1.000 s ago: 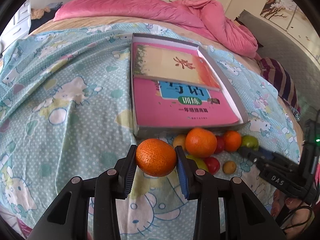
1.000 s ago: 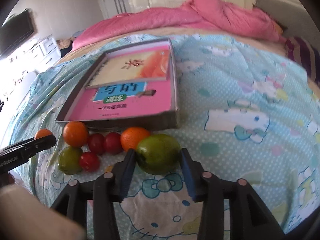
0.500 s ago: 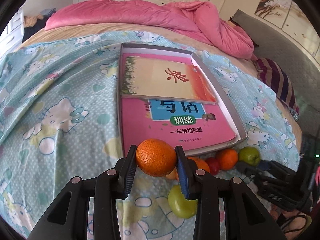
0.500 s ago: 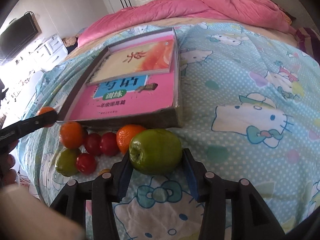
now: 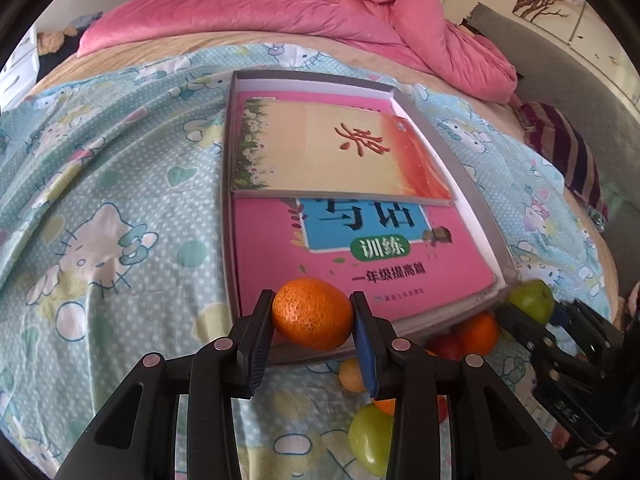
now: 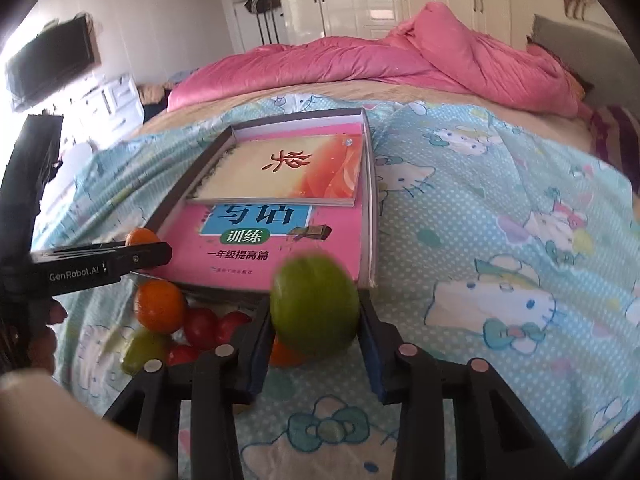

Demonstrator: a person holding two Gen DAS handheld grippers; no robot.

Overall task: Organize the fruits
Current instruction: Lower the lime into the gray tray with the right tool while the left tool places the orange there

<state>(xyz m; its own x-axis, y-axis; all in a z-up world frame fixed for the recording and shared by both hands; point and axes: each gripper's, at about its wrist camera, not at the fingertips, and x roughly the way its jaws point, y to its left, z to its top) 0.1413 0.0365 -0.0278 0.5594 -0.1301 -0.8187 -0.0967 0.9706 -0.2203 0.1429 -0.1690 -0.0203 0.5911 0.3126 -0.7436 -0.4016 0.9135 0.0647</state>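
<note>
Fruits are split between your two grippers and a small pile on the bed. Your left gripper (image 5: 313, 322) is clamped on a tangerine (image 5: 312, 313), both pads pressed against its sides, held above the near left corner of the gray box (image 5: 460, 168). Your right gripper (image 6: 315, 322) is clamped on a green apple (image 6: 315, 304), raised near the box's near right corner. On the Hello Kitty sheet (image 6: 500, 240), just near the box's front wall, lie the rest: an orange tangerine (image 6: 159, 305), two red cherry tomatoes (image 6: 200, 326) touching each other, a green fruit (image 6: 140, 350) and another tomato (image 6: 180, 354) nearer to you. Inside the box a pink workbook (image 5: 360, 256) lies flat, with a cream and orange book (image 5: 332, 156) stacked over its far half. A pink duvet (image 5: 300, 20) is bunched at the far end of the bed.
</note>
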